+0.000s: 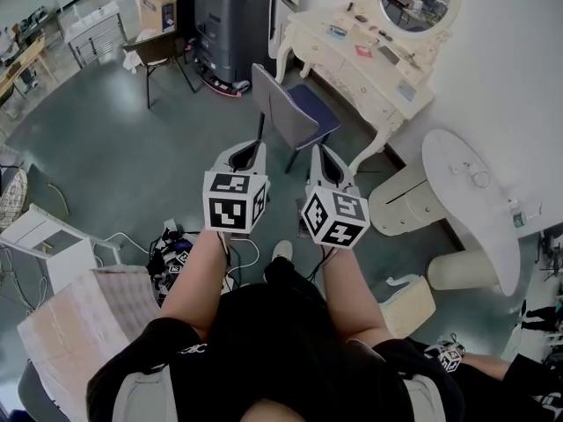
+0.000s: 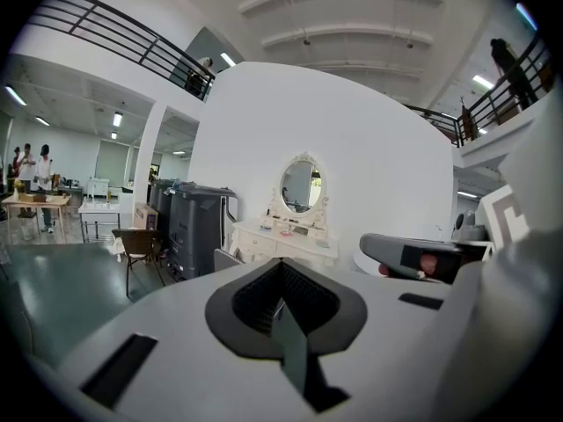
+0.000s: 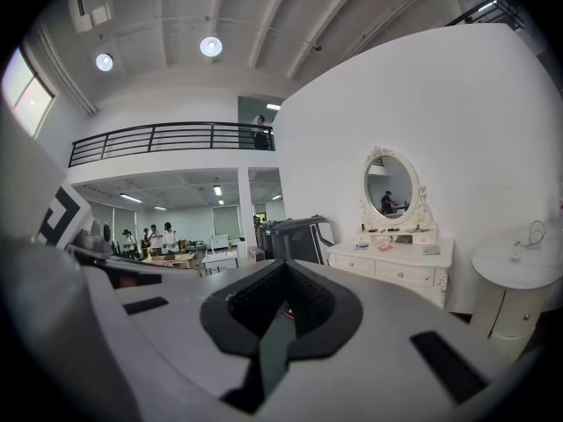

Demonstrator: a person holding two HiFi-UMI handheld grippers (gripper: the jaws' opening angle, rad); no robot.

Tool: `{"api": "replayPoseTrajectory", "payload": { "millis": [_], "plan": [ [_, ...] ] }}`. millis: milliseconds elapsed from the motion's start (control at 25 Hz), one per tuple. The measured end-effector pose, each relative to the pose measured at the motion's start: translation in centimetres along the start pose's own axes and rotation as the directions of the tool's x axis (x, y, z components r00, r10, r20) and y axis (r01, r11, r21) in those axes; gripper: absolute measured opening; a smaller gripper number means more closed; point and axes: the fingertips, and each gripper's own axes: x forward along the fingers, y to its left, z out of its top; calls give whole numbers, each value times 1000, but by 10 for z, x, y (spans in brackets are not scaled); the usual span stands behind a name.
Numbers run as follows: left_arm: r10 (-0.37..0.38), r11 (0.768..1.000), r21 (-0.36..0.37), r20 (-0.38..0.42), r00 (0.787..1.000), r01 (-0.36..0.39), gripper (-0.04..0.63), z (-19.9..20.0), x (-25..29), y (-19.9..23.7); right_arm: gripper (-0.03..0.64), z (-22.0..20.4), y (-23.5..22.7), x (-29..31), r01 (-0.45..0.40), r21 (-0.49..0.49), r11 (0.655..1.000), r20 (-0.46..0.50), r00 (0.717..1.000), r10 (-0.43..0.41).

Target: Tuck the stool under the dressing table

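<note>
— Cream paint is showing at the top right of the head view. That is the dressing table (image 1: 352, 55), and the stool (image 1: 295, 112) is standing out in front of it, near it but not tucked in. Where are the hands?

— Both are hanging short of the stool's back. The left gripper (image 1: 250, 150) and the right gripper (image 1: 323, 158) are pointing toward it side by side, touching nothing.

— And the left gripper view?

— Its jaws are lying pressed together with nothing between them. Just over the left gripper (image 2: 281, 275) the top of the stool (image 2: 226, 259) is peeking up, with the dressing table (image 2: 286, 240) behind it.

— The right gripper view?

— Much the same. The right gripper (image 3: 280, 310) is sitting fully closed and empty. The dressing table (image 3: 396, 266) is showing ahead to the right, and the stool is hiding behind the gripper's own body.

— So which step is this?

— I'm judging it to be the reach, before any contact. The next move is calling for meeting the stool's back, either by opening to clasp its top edge or by pressing the closed tips against it. After that comes pushing it squarely into the gap between the table's legs.
</note>
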Motion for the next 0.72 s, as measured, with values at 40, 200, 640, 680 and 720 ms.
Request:
{"api": "replayPoseTrajectory", "payload": {
  "millis": [40, 200, 640, 680, 720],
  "plan": [
    [4, 1000, -1, -5, 1000, -4, 0, -1, 3, 2, 8, -1, 0, 3, -8, 1, 1000, 2, 1000, 8],
    [10, 1000, -24, -23, 1000, -10, 0, -4, 19, 13, 8, -7, -3, 22, -29, 9, 1000, 3, 1000, 29],
    [65, 998, 12, -31, 997, -65, 0, 31, 102, 55, 8, 6, -36, 128, -51, 53, 997, -12, 999, 52],
    [67, 998, 12, -34, 997, -67, 0, 35, 111, 58, 8, 7, -39, 138, -55, 57, 997, -17, 998, 56],
    [69, 998, 14, -38, 997, -69, 0, 38, 121, 61, 8, 8, -42, 148, -59, 57, 997, -23, 998, 60]
  ]
}}
